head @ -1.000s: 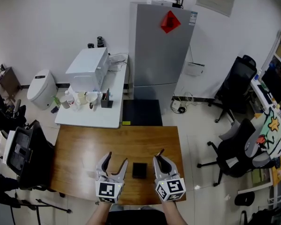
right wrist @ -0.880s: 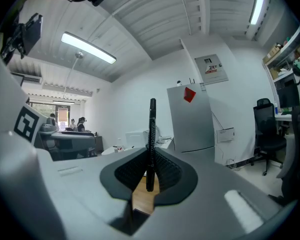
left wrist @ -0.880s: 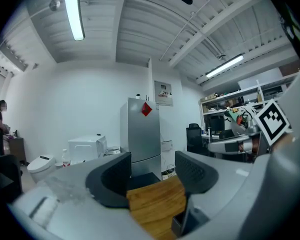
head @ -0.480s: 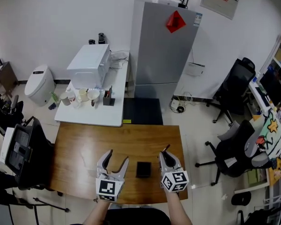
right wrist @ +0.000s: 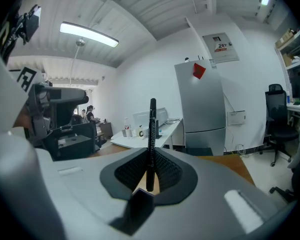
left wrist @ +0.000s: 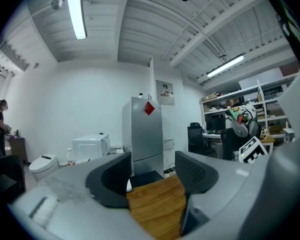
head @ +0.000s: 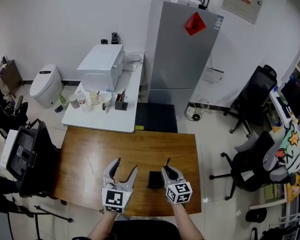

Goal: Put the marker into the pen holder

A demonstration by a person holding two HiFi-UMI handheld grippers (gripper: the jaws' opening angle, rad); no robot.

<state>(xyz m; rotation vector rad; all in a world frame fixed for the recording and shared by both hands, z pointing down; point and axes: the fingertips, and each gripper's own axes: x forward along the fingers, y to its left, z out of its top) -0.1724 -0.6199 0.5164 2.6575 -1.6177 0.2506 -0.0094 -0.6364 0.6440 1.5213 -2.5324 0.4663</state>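
Your marker (right wrist: 152,129) is a slim black stick with white lettering down its barrel. It stands upright, pinched at its lower end between the ribbed black pads of your right gripper (right wrist: 151,176), whose jaws are closed on it. The top of the marker rises well clear of the jaws.

Just to that gripper's left sits the pen holder (head: 155,179) — a small, square, matte black box on the table. From the head view you cannot tell whether gripper and holder touch.

On the holder's other side is your left gripper (head: 124,168). Its jaws are spread apart, with only tabletop showing between its dark, curved pads.

Both grippers have smooth grey shells and a cube with black-and-white squares. Under them the table (head: 90,154) is rectangular brown wood with a glossy sheen.
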